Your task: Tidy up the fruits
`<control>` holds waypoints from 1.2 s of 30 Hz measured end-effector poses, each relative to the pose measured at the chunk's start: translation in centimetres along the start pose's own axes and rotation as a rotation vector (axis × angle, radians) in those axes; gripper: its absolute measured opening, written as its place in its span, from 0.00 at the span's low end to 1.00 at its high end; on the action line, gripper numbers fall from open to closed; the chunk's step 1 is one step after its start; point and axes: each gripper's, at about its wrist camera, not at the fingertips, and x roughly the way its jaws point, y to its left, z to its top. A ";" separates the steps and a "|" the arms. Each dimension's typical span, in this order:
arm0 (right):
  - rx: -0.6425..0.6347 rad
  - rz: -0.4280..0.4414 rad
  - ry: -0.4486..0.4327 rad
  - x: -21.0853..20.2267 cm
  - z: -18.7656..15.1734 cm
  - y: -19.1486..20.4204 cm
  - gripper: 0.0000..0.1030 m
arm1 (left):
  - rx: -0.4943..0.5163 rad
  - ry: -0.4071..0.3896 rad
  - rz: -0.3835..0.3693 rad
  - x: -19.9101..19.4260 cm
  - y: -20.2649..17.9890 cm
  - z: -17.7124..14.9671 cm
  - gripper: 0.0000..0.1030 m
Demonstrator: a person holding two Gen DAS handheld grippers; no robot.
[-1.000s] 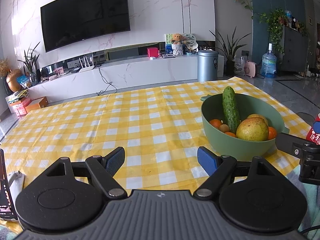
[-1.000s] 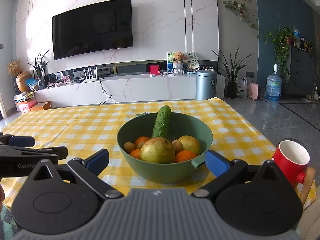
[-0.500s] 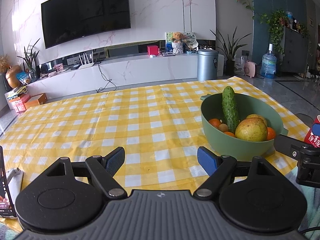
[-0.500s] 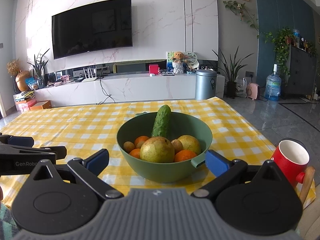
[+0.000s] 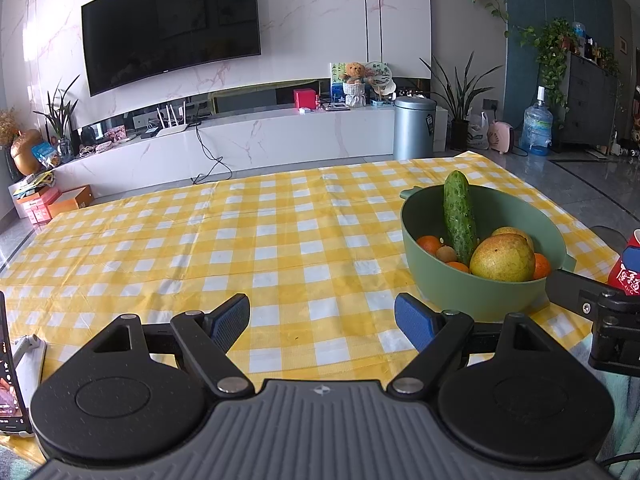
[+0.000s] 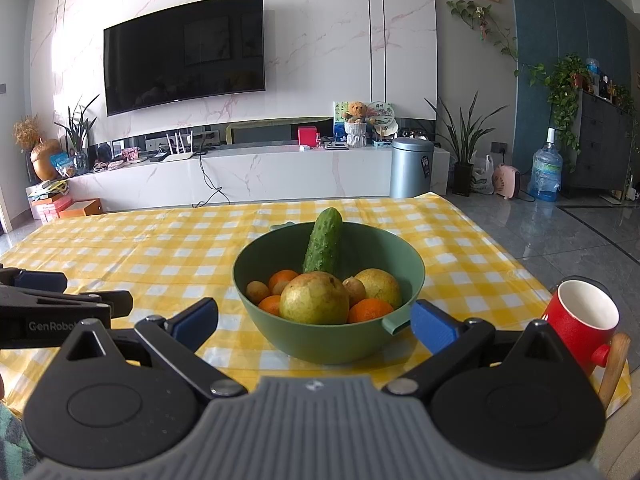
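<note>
With both tools held low at the near edge of the table, your left gripper and right gripper each stand spread wide with nothing between the blue pads. All the produce in view sits in the green bowl: a cucumber leaning upright on the far wall, two large yellow-green fruits, several oranges and a few small brown fruits. This arrangement fits either a bowl waiting to be unloaded and sorted or a bowl into which everything has been gathered, so confirm which applies before you commit to any grasp. If you do work in the bowl, approach from above the rim, take one item at a time, and centre the pads across its widest part; round fruit is likely to roll and disturb its neighbours. Treat the cucumber as loosely propped, since it may topple when adjacent fruit shifts. Note that the bowl sits toward the near right part of the table, with a small tab projecting toward your right gripper. Keep clear of the red mug, which stands just beside that gripper at the table's right edge. Use the broad checked cloth left of the bowl as your free working area.
</note>
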 end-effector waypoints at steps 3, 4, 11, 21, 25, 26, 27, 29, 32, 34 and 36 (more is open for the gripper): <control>0.000 0.000 0.000 0.0 0.0 0.0 0.96 | -0.002 0.000 -0.001 0.0 0.0 0.0 0.93; 0.000 0.000 0.000 0.0 0.0 0.0 0.96 | -0.002 -0.001 -0.001 0.0 0.0 0.0 0.93; 0.000 0.000 0.000 0.0 0.0 0.0 0.96 | -0.001 0.001 -0.001 0.0 0.1 0.1 0.93; -0.001 0.000 0.000 0.0 0.0 0.0 0.96 | -0.002 0.001 0.001 0.0 0.1 0.1 0.93; -0.001 0.000 0.000 0.0 0.1 0.0 0.96 | -0.002 0.000 0.003 -0.2 -0.1 -0.2 0.93; -0.001 0.000 0.000 0.0 0.0 0.0 0.96 | -0.002 0.000 0.003 -0.2 0.0 -0.2 0.93; -0.001 0.000 0.001 0.0 0.1 0.0 0.96 | -0.002 0.001 0.003 -0.1 0.0 -0.1 0.93; -0.001 -0.001 0.000 0.0 0.0 0.0 0.96 | -0.002 0.001 0.004 -0.2 0.0 -0.1 0.93; -0.002 0.000 0.001 0.0 0.1 0.0 0.96 | -0.003 0.000 0.010 -0.2 0.0 -0.2 0.93; -0.002 0.000 0.001 0.0 0.1 0.0 0.96 | -0.004 -0.001 0.010 -0.3 -0.1 -0.3 0.93; -0.001 0.000 0.001 0.0 0.1 0.0 0.96 | -0.002 -0.008 0.007 -0.5 -0.1 -0.2 0.93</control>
